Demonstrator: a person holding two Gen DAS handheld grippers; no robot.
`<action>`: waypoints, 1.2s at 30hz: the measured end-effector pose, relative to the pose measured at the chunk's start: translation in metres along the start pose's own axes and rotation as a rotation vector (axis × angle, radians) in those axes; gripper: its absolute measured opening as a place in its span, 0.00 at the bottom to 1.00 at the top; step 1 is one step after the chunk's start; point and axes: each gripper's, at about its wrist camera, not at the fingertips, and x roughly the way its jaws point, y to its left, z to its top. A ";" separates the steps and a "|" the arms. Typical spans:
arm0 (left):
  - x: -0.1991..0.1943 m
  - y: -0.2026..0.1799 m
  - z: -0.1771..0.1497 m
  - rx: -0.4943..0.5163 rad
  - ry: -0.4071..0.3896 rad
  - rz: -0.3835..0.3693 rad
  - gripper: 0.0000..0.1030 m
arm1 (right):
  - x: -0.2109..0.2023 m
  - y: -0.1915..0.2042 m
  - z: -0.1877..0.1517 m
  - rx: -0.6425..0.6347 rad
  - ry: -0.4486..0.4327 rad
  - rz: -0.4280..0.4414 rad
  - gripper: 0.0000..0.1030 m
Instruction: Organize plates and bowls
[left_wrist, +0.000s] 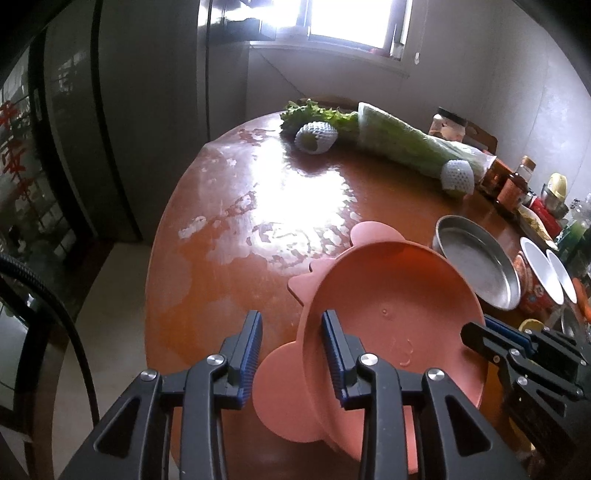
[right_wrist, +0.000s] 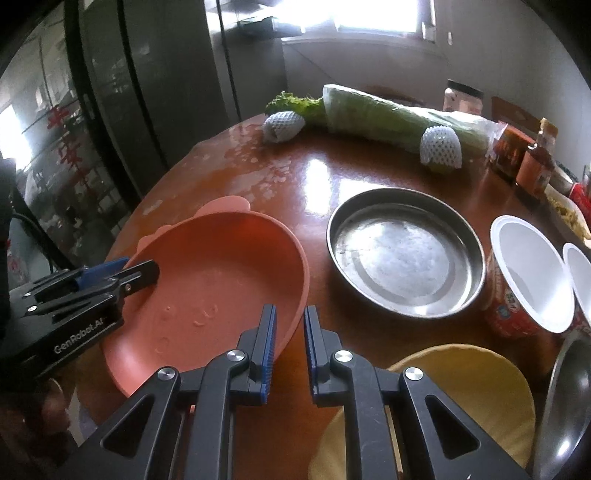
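A pink bear-eared plate (left_wrist: 391, 314) lies tilted at the near edge of the round brown table (left_wrist: 229, 251); it also shows in the right wrist view (right_wrist: 221, 280). My left gripper (left_wrist: 291, 339) is open, its jaws straddling the plate's left rim. My right gripper (right_wrist: 290, 332) is open, its jaws straddling the plate's right rim; it also shows in the left wrist view (left_wrist: 480, 332). A steel round pan (right_wrist: 404, 254) sits to the right. A yellow plate (right_wrist: 476, 391) lies under my right gripper.
Two white paper cups (right_wrist: 528, 273) stand right of the pan. A long cabbage (right_wrist: 388, 114), lettuce and two foam-netted fruits (right_wrist: 439, 147) lie at the far side. Sauce bottles and jars (right_wrist: 535, 162) crowd the right edge. A dark fridge (right_wrist: 129, 92) stands left.
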 end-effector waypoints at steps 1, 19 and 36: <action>0.001 0.001 0.001 0.002 0.000 0.000 0.34 | 0.001 0.000 0.001 0.005 0.002 0.001 0.15; 0.015 0.002 0.011 0.025 -0.006 0.049 0.44 | 0.009 0.001 0.008 0.020 -0.016 0.021 0.19; -0.065 -0.028 0.010 0.073 -0.145 -0.035 0.58 | -0.074 -0.010 0.001 0.055 -0.178 0.007 0.32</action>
